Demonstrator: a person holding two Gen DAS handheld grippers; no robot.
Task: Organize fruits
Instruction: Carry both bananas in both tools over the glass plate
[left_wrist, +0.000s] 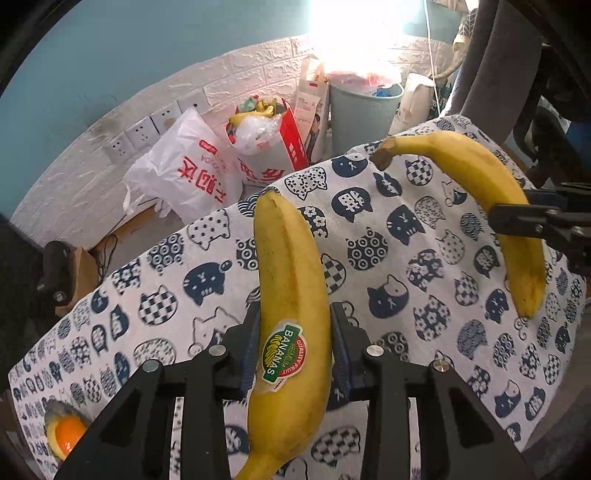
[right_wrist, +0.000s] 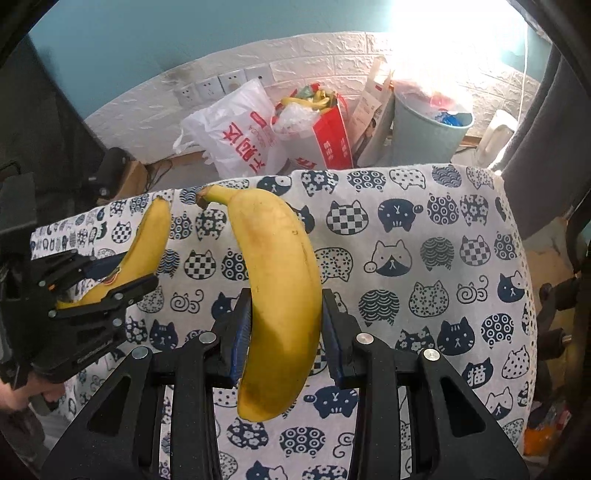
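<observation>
the left gripper (left_wrist: 295, 332) is clamped on a stickered banana (left_wrist: 291, 314), lifted above the cat-print cloth (left_wrist: 406, 229). the right gripper (right_wrist: 286, 317) grips a plain banana (right_wrist: 280, 288) just beside it, also off the cloth. an orange (left_wrist: 66, 437) lies at the cloth's near left corner.

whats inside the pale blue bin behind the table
The pale blue round plastic bin is filled to its rim with crumpled rubbish, blue and red scraps showing on top. Window glare washes out much of it, and anything deeper is covered.
</observation>
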